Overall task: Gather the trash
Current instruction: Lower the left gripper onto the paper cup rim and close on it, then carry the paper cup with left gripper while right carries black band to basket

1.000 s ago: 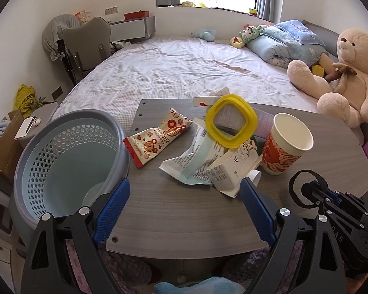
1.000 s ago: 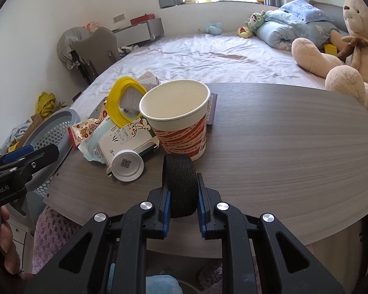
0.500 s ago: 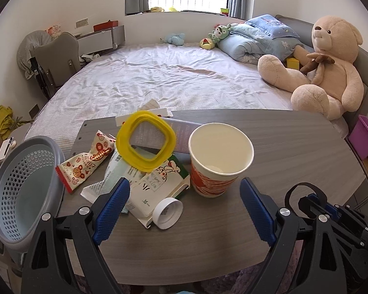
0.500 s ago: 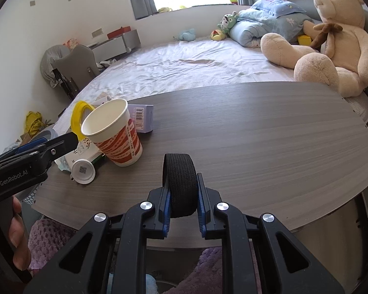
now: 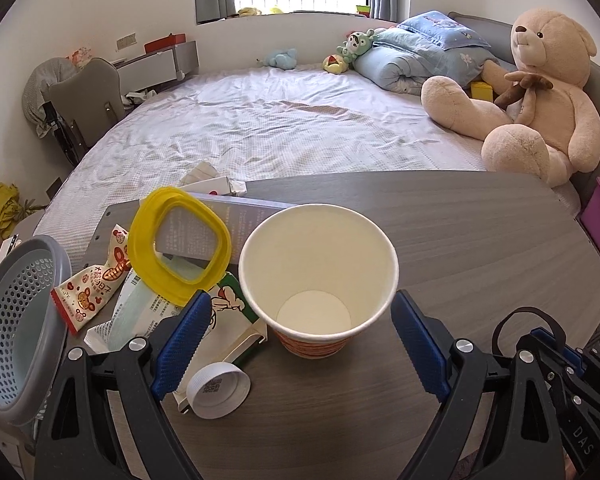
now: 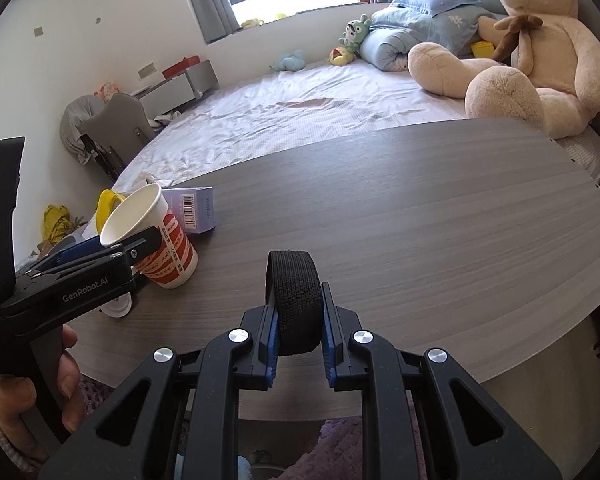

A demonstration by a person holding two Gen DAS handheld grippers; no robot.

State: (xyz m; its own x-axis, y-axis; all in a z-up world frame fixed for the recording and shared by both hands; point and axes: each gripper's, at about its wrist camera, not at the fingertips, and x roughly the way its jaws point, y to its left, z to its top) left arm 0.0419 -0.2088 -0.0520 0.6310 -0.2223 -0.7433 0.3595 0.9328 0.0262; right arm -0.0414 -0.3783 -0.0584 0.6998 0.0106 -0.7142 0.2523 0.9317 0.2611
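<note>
A white paper cup (image 5: 318, 280) with red print stands on the grey table (image 5: 480, 248). My left gripper (image 5: 300, 340) is open, its blue pads on either side of the cup, not touching. Left of the cup lie a yellow ring lid (image 5: 180, 248), a red snack wrapper (image 5: 96, 284), a carton (image 5: 228, 320) and a white cap (image 5: 218, 388). My right gripper (image 6: 298, 344) is shut on a black elastic band (image 6: 296, 296) over the near table edge. The cup shows in the right wrist view (image 6: 156, 236) with the left gripper beside it.
A grey perforated basket (image 5: 16, 320) stands off the table's left edge. A purple box (image 6: 192, 210) lies behind the cup. A bed with a large teddy bear (image 5: 540, 92) is beyond the table. A chair (image 5: 88, 96) is at the far left.
My left gripper has swung right from the basket and closed in on the cup, which now sits between its open fingers. My right gripper has drifted right, still shut on the band.
</note>
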